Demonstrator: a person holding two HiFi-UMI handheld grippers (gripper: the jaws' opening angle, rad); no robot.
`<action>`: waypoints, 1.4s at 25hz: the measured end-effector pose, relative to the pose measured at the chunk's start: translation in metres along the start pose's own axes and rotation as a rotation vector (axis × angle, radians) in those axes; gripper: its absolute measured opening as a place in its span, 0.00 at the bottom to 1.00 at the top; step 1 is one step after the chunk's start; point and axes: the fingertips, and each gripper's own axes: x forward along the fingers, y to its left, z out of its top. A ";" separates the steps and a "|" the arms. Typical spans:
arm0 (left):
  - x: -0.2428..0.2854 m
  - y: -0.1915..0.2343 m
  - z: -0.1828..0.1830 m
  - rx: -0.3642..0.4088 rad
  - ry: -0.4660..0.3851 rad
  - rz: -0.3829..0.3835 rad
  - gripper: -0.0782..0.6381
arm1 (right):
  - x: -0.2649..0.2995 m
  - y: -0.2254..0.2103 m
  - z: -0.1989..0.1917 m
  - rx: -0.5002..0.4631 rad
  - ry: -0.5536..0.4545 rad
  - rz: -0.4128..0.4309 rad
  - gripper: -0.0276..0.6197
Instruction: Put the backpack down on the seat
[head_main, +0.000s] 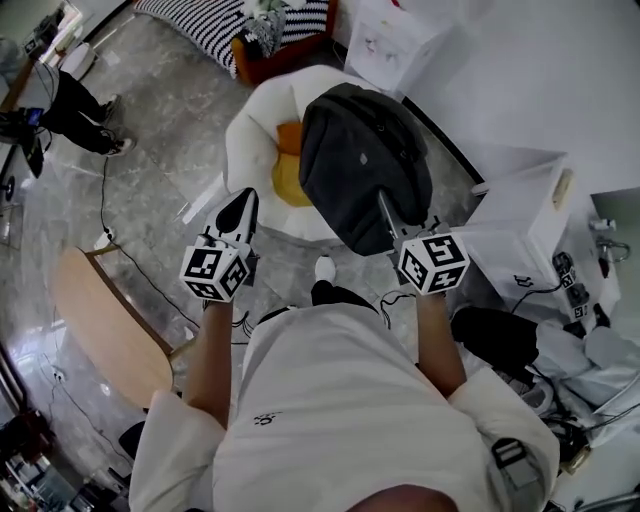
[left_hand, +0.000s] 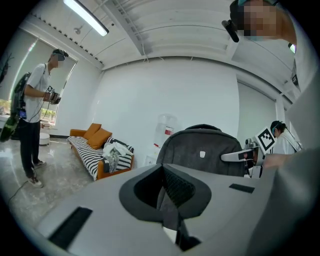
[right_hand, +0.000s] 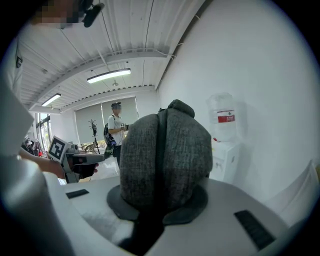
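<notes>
Between the right gripper's (head_main: 388, 215) clenched jaws sits the fabric of the dark grey backpack (head_main: 360, 160), held up over the white seat (head_main: 250, 135). Its small pale badge (left_hand: 203, 154) is too tiny to read. The left gripper's (head_main: 238, 212) jaws are pressed together, empty.

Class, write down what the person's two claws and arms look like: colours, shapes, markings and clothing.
Each hand carries a pale grey tool. The left claw and the right claw taper to narrow tips and have a black inner lining. Each has a white cube printed with black square markers. The person wears a white short-sleeved top, which leaves the forearms uncovered.
</notes>
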 end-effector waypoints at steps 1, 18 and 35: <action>0.008 0.000 0.001 -0.001 0.000 0.007 0.13 | 0.006 -0.007 0.001 -0.002 0.005 0.009 0.15; 0.079 0.035 -0.005 -0.025 0.059 0.108 0.13 | 0.116 -0.078 -0.023 -0.062 0.102 0.134 0.15; 0.121 0.099 -0.056 -0.058 0.145 0.081 0.13 | 0.234 -0.065 -0.115 -0.064 0.204 0.272 0.15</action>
